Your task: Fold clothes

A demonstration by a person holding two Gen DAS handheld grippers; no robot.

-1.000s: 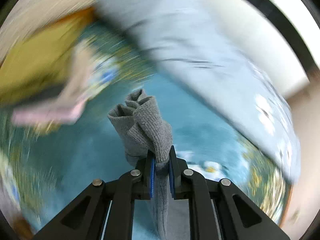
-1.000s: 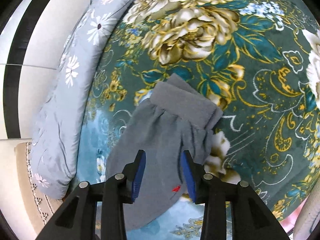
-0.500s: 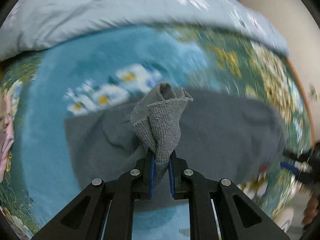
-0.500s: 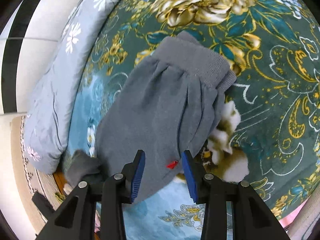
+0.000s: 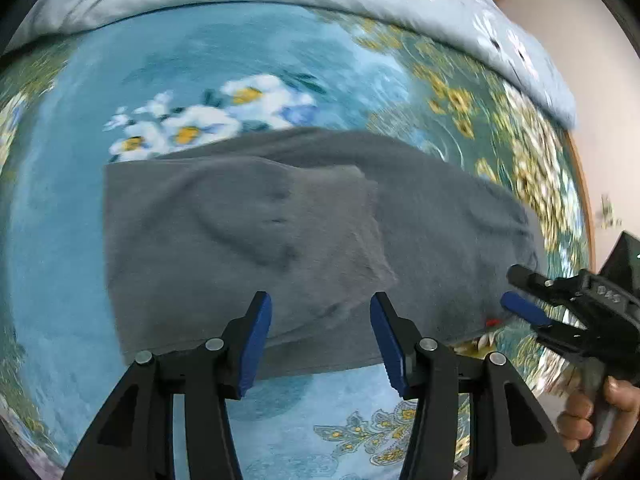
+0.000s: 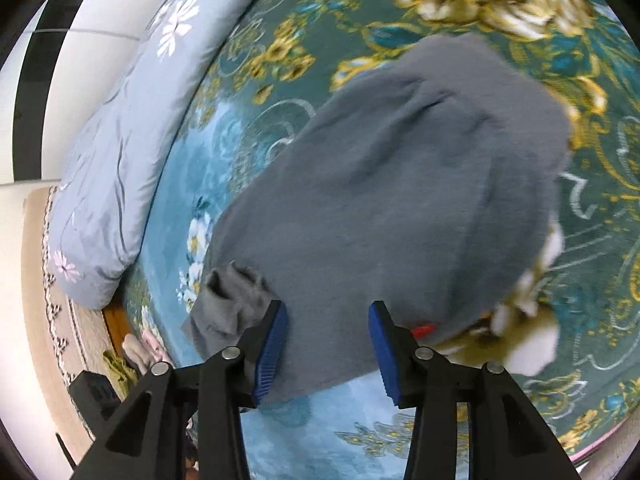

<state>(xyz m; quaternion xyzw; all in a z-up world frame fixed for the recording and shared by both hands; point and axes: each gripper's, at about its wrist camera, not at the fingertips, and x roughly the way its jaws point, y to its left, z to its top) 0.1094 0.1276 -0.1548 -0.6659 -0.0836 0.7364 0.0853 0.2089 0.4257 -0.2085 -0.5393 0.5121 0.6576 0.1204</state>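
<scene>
A grey knit garment (image 5: 280, 240) lies spread on a teal floral blanket (image 5: 200, 64), doubled over so that an upper layer rests across a lower one, with a small red tag (image 6: 423, 329) at its near edge. In the right wrist view a bunched cuff or corner (image 6: 228, 300) sits rumpled at the garment's left end, though motion blur leaves it unclear whether that bunch lies flat. The left gripper (image 5: 320, 336) hovers just above the near edge with its blue-padded jaws wide apart and nothing between them; the right gripper (image 6: 328, 344) is likewise spread wide and empty over the same edge, near the tag. A person's hand (image 5: 600, 412) holds the right tool at the frame's side. A pale blue quilt (image 6: 120, 140) borders the blanket beyond. By the look of it, one fold is laid and both tools stand free of the cloth; the next move likely calls for smoothing the bunched end or taking a fresh pinch for a further fold.
</scene>
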